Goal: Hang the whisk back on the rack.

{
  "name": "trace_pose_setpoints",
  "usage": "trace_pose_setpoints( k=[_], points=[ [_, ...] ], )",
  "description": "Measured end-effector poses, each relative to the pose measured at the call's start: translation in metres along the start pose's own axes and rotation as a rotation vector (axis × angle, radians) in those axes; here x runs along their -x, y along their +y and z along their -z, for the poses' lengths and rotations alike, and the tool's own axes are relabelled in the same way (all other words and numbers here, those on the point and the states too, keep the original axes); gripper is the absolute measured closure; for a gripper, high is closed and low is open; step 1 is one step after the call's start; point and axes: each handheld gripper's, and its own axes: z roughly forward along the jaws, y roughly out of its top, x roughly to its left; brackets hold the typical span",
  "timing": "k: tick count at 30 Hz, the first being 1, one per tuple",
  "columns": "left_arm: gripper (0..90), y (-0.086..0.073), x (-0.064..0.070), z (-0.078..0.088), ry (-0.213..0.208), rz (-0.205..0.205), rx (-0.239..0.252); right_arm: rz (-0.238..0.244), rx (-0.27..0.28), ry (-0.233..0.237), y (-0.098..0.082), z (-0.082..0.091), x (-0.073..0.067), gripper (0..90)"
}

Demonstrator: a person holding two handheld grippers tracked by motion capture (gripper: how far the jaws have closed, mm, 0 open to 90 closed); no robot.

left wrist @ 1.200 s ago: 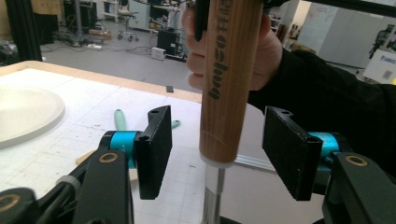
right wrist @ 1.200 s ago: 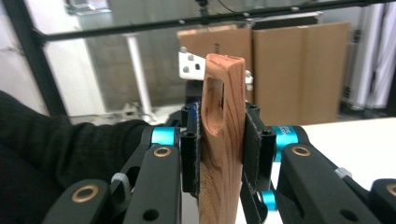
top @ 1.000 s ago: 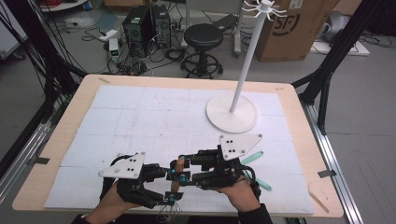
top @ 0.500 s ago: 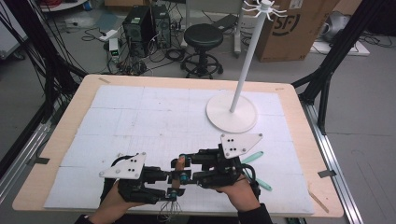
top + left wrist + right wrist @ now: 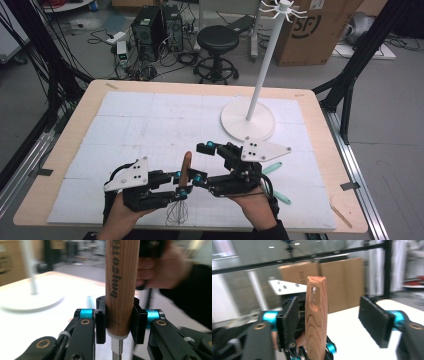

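Observation:
A whisk with a wooden handle (image 5: 186, 165) stands upright near the table's front edge, its wire head (image 5: 177, 212) hanging below. My left gripper (image 5: 180, 183) is shut on the lower end of the handle (image 5: 122, 290), pads pressing both sides just above the metal stem. My right gripper (image 5: 202, 162) comes in from the right and is open. Its jaws have just been opening, and the handle's top (image 5: 315, 322) stands between them close to the left pad (image 5: 289, 322), with a wide gap to the other pad.
A white stand (image 5: 248, 120) with a round base and a tall pole rises at the back right of the white mat. Two teal utensils (image 5: 272, 168) lie right of my right hand. A thin wooden stick (image 5: 341, 215) lies near the front right corner.
The right gripper's jaws have spread wide and let go of the handle. The left gripper closed on the handle's lower end. Neither hand has shifted.

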Motion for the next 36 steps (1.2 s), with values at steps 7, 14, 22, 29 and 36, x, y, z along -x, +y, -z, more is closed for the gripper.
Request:
trace_pose_setpoints(
  k=[7, 14, 22, 29, 36],
  points=[
    [70.7, -0.001, 0.005, -0.007, 0.279, -0.043, -0.058, 0.026, -0.052, -0.165, -0.003, -0.004, 0.0, 22.8],
    [70.7, 0.001, 0.011, -0.021, 0.358, -0.071, -0.075, 0.036, -0.097, -0.194, -0.005, -0.013, -0.005, 34.7],
    [70.8, 0.002, 0.016, -0.026, 0.359, -0.088, -0.076, -0.019, -0.093, -0.201, -0.002, -0.014, -0.008, 55.6],
    [70.7, 0.005, 0.019, -0.024, 0.349, -0.096, -0.061, -0.041, -0.085, -0.191, 0.002, -0.011, -0.01, 70.0],
    [51.8, 0.007, 0.015, -0.018, 0.228, -0.053, 0.009, -0.005, -0.095, -0.159, 0.007, -0.006, -0.011, 71.0]
  ],
)
